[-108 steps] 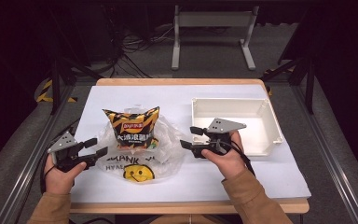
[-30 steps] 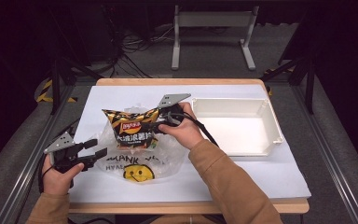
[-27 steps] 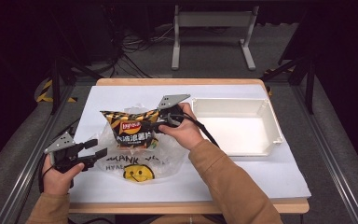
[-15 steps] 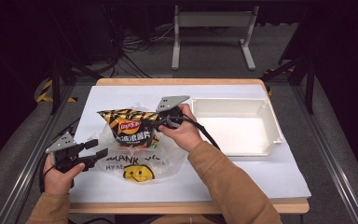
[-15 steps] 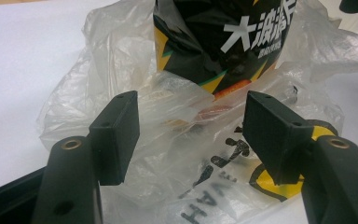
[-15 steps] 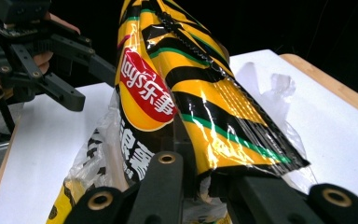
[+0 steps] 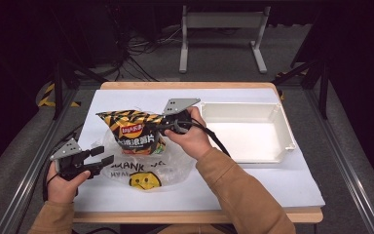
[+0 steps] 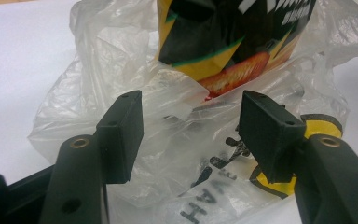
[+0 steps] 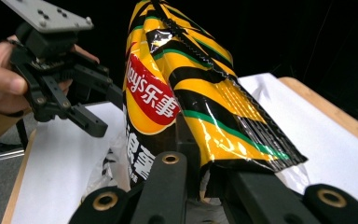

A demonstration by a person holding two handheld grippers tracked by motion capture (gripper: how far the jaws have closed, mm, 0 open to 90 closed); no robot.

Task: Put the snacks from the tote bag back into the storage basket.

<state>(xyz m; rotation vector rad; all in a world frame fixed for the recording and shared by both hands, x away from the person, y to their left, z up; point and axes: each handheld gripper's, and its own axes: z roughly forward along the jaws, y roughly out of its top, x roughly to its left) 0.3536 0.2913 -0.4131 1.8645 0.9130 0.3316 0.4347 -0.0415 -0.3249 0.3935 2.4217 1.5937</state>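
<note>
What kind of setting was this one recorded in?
Probably a lab or studio data-collection rig: a white-covered table framed by metal rails, loose cables on the dark floor behind, and a person working with a handheld gripper on a chip bag.

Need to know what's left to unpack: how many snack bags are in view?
1. The chip bag stands partly inside the clear plastic bag left of the white tray, gripped at its top by the right hand-held gripper. The plastic may hide more.

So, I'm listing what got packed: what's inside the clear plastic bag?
The clear plastic bag holds the lower end of a yellow-and-black chip packet; crumpled film hides whatever might lie beneath it.
</note>
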